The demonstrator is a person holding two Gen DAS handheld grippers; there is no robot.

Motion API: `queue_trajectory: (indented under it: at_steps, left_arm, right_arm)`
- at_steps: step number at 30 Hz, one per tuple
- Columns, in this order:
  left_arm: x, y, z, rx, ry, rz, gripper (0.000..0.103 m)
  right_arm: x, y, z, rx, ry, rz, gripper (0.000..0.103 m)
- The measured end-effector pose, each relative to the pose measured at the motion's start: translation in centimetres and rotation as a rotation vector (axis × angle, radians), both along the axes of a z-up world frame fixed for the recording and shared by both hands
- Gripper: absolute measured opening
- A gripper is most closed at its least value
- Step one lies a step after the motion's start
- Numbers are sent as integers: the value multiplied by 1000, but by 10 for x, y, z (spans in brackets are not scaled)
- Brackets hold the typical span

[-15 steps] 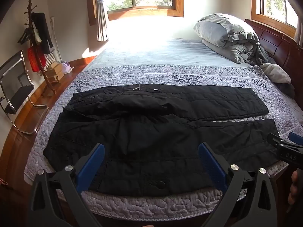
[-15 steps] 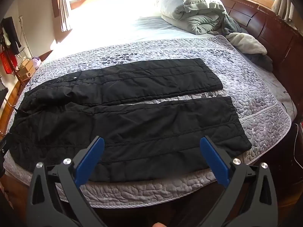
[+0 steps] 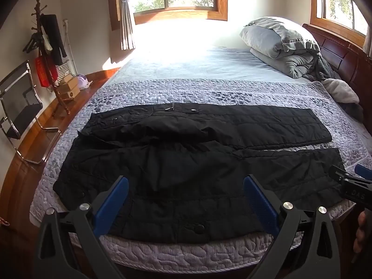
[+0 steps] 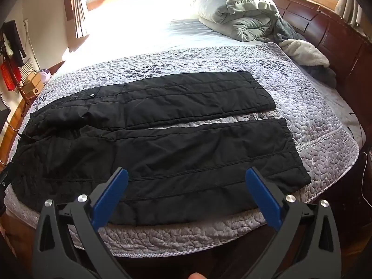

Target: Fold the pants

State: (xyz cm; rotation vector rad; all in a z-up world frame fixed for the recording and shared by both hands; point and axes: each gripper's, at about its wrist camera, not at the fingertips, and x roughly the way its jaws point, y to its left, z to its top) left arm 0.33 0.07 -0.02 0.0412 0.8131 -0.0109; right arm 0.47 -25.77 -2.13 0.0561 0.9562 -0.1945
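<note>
Pants [image 3: 186, 162] lie spread flat across the near part of the bed, black and quilted, on the grey pebble-patterned quilt [image 3: 209, 93]. You have the waist off to the left and both legs running out to the right, with a thin strip of quilt showing between them toward the cuffs. The near leg's long edge runs close along the near edge of the mattress; the far leg [image 4: 186, 93] sits just beyond it.

Your left gripper [image 3: 186, 200] hangs over the waist end, tilted down toward the fabric, its blue pads [image 3: 111, 202] spread wide with nothing between them. Your right gripper [image 4: 186, 190] hangs over the middle of the near leg, also tilted down, jaws just as wide and empty; from the left camera you can catch its tip at the far right edge, close to the near cuff. Neither one is touching the cloth.

Farther off, a folded grey duvet [image 3: 279, 44] is piled at the far right against the dark wooden headboard [image 4: 325, 30]. A coat stand [image 3: 46, 46] and a metal chair [image 3: 18, 111] sit on the left, off the bed.
</note>
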Motion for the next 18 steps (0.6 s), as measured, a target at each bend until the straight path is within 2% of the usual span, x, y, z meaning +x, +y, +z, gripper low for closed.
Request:
queue_trajectory:
  at_steps: [18]
  left_arm:
    - [4, 3, -6, 13, 14, 1, 100]
  right_arm:
    - [-1, -3, -2, 10, -4, 2, 101]
